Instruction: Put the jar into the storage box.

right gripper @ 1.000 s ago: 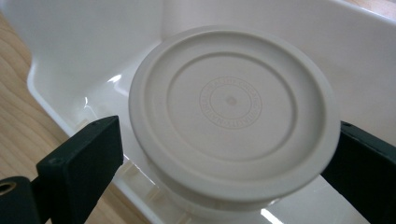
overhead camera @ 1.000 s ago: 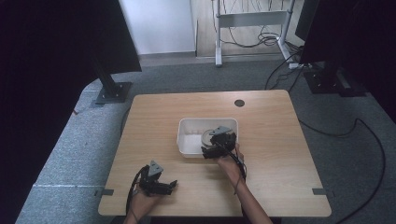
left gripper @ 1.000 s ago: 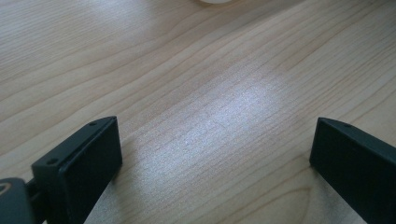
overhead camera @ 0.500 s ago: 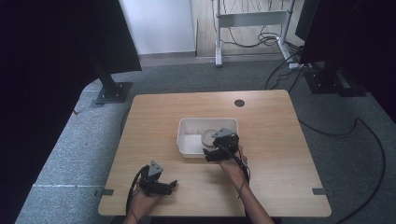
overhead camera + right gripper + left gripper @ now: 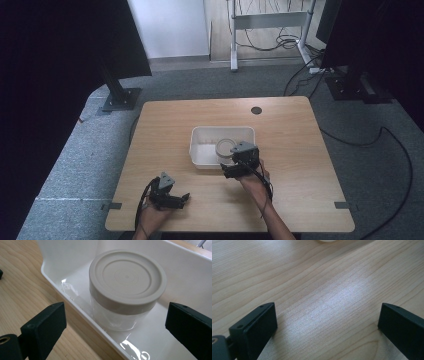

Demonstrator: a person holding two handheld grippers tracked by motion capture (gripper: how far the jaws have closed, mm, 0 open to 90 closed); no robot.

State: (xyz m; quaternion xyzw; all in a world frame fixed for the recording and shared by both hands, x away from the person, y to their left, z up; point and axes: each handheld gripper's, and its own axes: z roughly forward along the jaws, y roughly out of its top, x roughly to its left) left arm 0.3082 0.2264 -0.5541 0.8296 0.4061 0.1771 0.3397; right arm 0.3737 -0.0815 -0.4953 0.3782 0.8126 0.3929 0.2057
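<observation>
A light wooden table (image 5: 200,125) with rounded corners stands on grey carpet (image 5: 85,165). Near its far edge there is a small dark round cable hole (image 5: 256,110). Dark curtains or panels close in the left and right sides of the room, with a black stand base (image 5: 121,98) on the carpet beyond the table's far left corner. Behind the table a white wall panel meets a strip of wooden floor, where a white metal frame (image 5: 270,20) stands among loose black cables (image 5: 295,42). Another black cable (image 5: 385,150) snakes over the carpet to the right.

A white plastic tub (image 5: 200,152) sits at the middle of the table. Inside it, toward its right side, stands a clear jar (image 5: 117,317) with a beige lid (image 5: 127,277), upright on the tub's floor and close to the near wall.

The right gripper (image 5: 231,171) hovers at the tub's near right corner, held by a hand coming in from the bottom edge. In the right gripper view its jaws stand wide apart, with the jar between and beyond them, untouched.

The left gripper (image 5: 184,198) rests low near the table's front edge, well apart from the tub. Its jaws are also spread wide over bare wood grain with a pale sheen of reflected light.
</observation>
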